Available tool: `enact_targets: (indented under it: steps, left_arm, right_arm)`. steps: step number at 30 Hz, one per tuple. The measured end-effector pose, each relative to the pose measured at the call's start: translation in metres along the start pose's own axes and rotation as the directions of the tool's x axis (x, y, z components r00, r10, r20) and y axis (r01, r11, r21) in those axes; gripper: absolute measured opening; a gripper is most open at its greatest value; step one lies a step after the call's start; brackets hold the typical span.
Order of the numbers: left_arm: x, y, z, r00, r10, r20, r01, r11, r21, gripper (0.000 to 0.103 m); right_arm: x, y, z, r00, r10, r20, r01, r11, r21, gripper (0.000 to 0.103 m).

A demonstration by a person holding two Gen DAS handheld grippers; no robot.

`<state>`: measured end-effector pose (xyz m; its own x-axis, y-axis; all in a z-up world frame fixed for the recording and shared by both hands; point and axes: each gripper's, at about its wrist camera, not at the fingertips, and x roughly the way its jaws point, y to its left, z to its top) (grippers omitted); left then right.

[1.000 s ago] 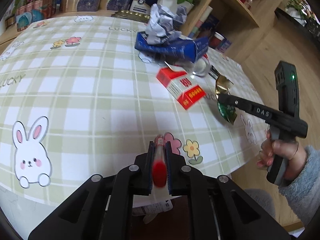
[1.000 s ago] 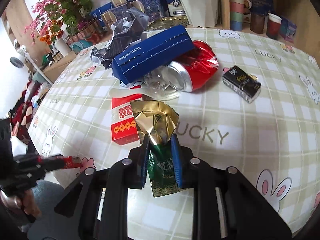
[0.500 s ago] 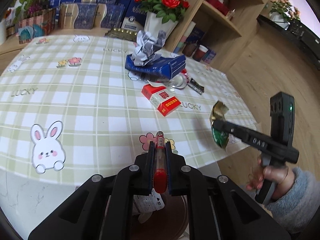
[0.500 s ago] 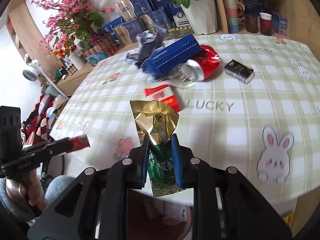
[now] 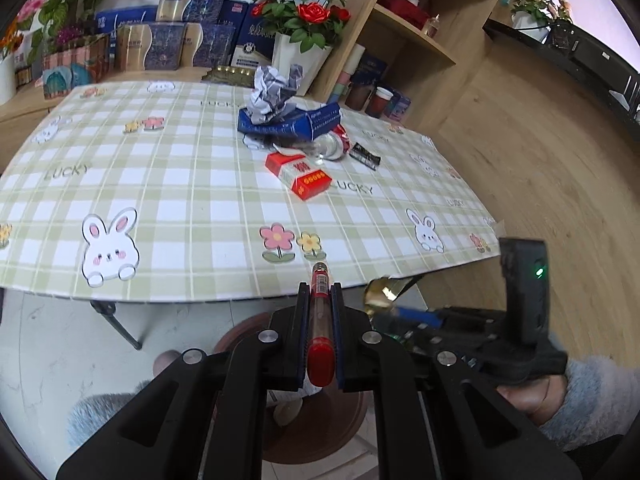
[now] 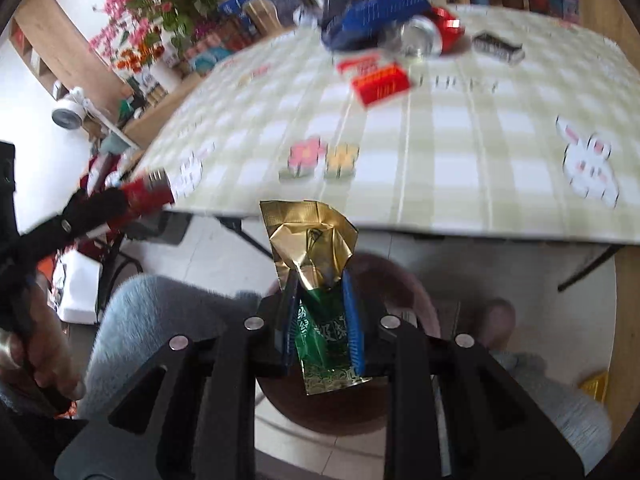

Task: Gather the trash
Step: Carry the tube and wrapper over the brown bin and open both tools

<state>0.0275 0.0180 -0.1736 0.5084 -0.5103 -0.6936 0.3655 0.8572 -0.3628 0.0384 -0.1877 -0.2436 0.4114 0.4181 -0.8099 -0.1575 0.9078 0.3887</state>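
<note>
The left gripper (image 5: 320,320) is clamped on a red-capped pen (image 5: 319,336), held off the near edge of the desk (image 5: 200,200). To its right, the right gripper (image 6: 320,320) pinches a green-and-gold wrapper (image 6: 316,280) (crumpled at its top) over a brown bin (image 6: 400,280) on the floor.

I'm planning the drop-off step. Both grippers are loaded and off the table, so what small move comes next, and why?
Probably lower both over the round brown bin and release. The left gripper clamps a red-capped clear tube, the right gripper a gold-and-green foil wrapper, and the bin sits directly beneath them.
</note>
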Motion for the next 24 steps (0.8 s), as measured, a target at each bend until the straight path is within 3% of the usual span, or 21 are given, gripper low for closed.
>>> enact_targets:
  steps: [7, 10, 12, 17, 24]
  left_arm:
    - [0.013, 0.008, -0.011, 0.999, -0.002, -0.043, 0.0, 1.0, -0.029, 0.01]
    - [0.017, 0.013, -0.014, 0.999, 0.002, -0.049, -0.004, 0.999, -0.051, 0.01]
    - [0.019, 0.016, -0.015, 0.998, -0.005, -0.057, 0.001, 0.998, -0.07, 0.01]
    - [0.02, 0.018, -0.018, 0.998, -0.002, -0.065, -0.004, 0.997, -0.082, 0.01]
    - [0.026, 0.017, -0.023, 0.995, 0.017, -0.096, -0.025, 0.997, -0.079, 0.01]
  right_arm:
    - [0.025, -0.003, -0.017, 0.995, -0.013, -0.101, 0.015, 0.999, 0.028, 0.028]
    - [0.024, -0.002, -0.017, 0.995, -0.031, -0.093, 0.033, 0.999, 0.023, 0.044]
    - [0.015, -0.003, -0.015, 0.997, -0.067, -0.046, 0.069, 0.997, 0.034, 0.082]
    - [-0.007, -0.003, -0.005, 0.994, -0.092, 0.058, 0.089, 0.995, 0.049, 0.097]
    - [-0.044, 0.004, 0.009, 0.957, -0.131, 0.26, 0.131, 0.991, 0.017, 0.097]
